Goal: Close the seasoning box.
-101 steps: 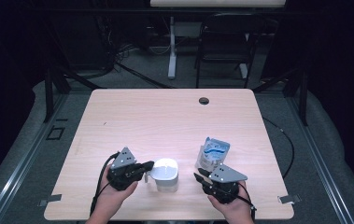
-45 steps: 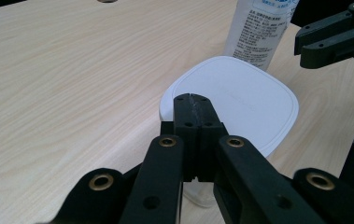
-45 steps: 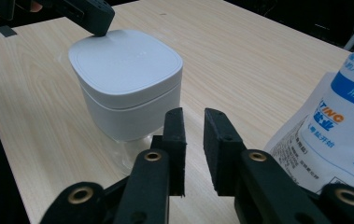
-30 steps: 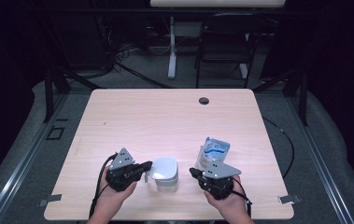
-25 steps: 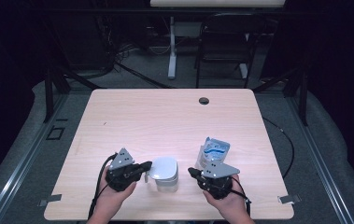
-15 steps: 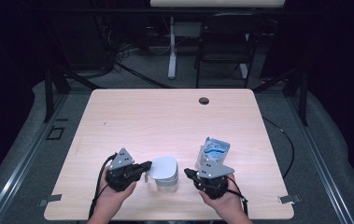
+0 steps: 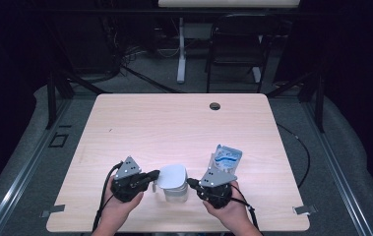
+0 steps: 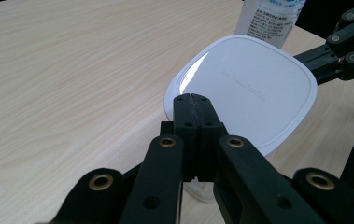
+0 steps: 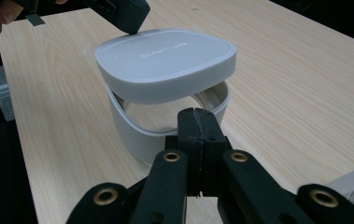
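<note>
A white container (image 7: pixel 175 192) stands near the table's front edge, between my two grippers. Its white lid (image 7: pixel 172 175) sits askew on top. In the right gripper view the lid (image 9: pixel 165 60) is raised off the container (image 9: pixel 132 135) on my side, leaving a gap. My left gripper (image 7: pixel 153 178) is shut, and its tips (image 8: pixel 191 98) rest on the lid's edge (image 8: pixel 249 88). My right gripper (image 7: pixel 190 182) is shut too, with its tips (image 9: pixel 198 112) at the container's rim below the raised lid. A blue and white pouch (image 7: pixel 226 160) stands just behind the right gripper.
A wide stretch of the light wooden table (image 7: pixel 174 123) lies beyond the container, with a dark cable hole (image 7: pixel 215 105) near its far edge. A chair (image 7: pixel 233 44) and a desk leg (image 7: pixel 180 54) stand on the floor behind. Cables trail from both grippers off the front edge.
My right gripper has moved left, from beside the pouch up to the container. The left gripper has stayed at the lid's edge.
</note>
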`<state>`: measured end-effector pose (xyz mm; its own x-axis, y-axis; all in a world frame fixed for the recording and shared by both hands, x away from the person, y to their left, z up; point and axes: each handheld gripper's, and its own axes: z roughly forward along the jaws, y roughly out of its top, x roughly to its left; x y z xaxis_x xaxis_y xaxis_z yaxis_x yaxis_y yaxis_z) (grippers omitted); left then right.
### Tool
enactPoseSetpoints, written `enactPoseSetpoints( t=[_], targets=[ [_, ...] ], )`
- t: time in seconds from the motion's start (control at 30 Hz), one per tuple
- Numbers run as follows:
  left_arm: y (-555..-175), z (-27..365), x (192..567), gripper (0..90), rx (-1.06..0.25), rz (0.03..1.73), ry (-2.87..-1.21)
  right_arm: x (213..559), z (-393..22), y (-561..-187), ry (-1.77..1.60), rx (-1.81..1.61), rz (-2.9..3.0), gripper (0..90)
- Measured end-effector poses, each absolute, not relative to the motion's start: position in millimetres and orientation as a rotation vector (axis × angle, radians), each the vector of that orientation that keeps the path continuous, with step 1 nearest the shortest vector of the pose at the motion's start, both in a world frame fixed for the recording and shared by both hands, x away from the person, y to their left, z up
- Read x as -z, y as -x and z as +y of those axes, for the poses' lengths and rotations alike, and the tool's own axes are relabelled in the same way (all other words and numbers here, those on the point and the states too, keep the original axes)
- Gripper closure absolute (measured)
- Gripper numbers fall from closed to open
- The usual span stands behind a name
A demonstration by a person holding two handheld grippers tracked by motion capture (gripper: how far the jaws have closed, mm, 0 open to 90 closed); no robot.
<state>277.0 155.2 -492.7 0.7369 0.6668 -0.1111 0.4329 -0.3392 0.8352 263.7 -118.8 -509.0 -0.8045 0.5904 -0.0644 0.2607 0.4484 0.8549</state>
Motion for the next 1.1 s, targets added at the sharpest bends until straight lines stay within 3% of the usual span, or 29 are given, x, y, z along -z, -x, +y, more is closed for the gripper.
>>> enactPoseSetpoints(
  t=[0.63, 0.87, 1.1],
  targets=[
    [-278.1, 183.1, 492.1, 87.6, -0.346, 0.904, -1.946, 505.4, -115.0, -266.4, -0.702, -1.293, 2.372, 90.0],
    [-278.4, 192.9, 493.0, 82.1, -0.361, 0.936, -1.922, 502.1, -113.3, -265.3, -0.700, -1.310, 2.362, 90.0],
    [-280.3, 201.6, 503.5, 67.4, -0.367, 0.973, -1.889, 498.4, -111.3, -265.4, -0.696, -1.325, 2.350, 90.0]
  ],
)
